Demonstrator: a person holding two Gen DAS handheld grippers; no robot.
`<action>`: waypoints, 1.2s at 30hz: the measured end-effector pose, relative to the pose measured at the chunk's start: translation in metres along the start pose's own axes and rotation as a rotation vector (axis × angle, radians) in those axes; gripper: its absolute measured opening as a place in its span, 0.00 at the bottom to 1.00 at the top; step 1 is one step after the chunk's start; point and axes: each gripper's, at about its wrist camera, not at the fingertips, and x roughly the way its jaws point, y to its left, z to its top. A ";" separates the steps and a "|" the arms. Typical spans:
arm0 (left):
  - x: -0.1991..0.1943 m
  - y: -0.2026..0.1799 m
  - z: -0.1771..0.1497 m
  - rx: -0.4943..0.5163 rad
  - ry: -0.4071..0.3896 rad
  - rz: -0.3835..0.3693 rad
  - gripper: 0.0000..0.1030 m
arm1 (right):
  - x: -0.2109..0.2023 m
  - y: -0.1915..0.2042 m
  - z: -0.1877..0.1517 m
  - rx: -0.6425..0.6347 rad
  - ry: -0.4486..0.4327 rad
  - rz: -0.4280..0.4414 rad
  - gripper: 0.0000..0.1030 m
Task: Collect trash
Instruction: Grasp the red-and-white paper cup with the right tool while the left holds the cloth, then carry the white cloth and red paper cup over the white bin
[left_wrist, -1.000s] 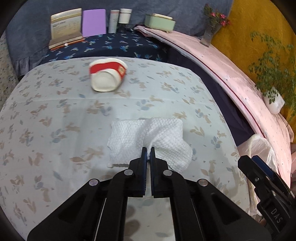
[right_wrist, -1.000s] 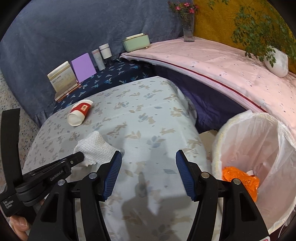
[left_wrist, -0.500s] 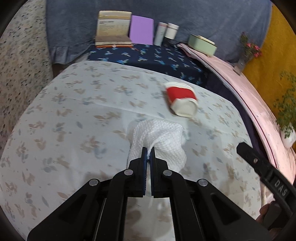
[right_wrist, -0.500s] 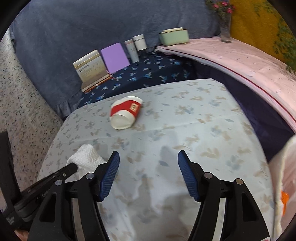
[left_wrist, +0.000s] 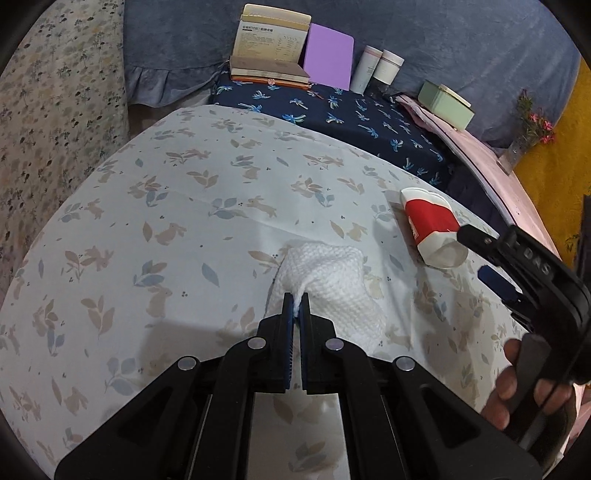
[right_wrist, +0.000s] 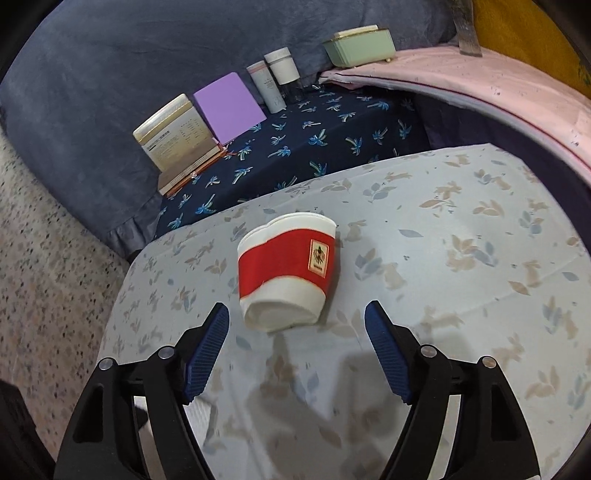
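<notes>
My left gripper (left_wrist: 296, 300) is shut on a white paper towel (left_wrist: 328, 284), bunched and held just over the floral tablecloth (left_wrist: 184, 221). A crushed red and white paper cup (right_wrist: 286, 275) lies on its side on the cloth. It also shows in the left wrist view (left_wrist: 430, 227), to the right of the towel. My right gripper (right_wrist: 295, 321) is open, its blue pads (right_wrist: 207, 343) on either side of the cup's near end, not touching. The right gripper shows at the right of the left wrist view (left_wrist: 495, 258). A corner of the towel (right_wrist: 201, 419) shows in the right wrist view.
Behind the table, a dark blue patterned surface (right_wrist: 295, 147) carries a book stand (right_wrist: 177, 144), a purple card (right_wrist: 229, 107), two white tubes (right_wrist: 275, 79) and a green box (right_wrist: 358, 46). A pink cloth shelf (right_wrist: 498, 88) runs along the right. Speckled floor (right_wrist: 44, 266) lies at the left.
My right gripper has swung left from the white bin to the cup and now straddles its near end. My left gripper has turned left, still holding the towel, now more bunched.
</notes>
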 end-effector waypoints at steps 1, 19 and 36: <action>0.002 -0.001 0.001 0.003 0.000 -0.003 0.02 | 0.006 -0.001 0.003 0.009 0.004 0.002 0.71; 0.004 -0.010 -0.013 0.036 0.028 -0.028 0.02 | 0.007 -0.004 -0.013 0.035 0.018 0.066 0.42; -0.056 -0.075 -0.086 0.168 0.053 -0.108 0.02 | -0.137 -0.044 -0.106 0.021 -0.032 -0.024 0.42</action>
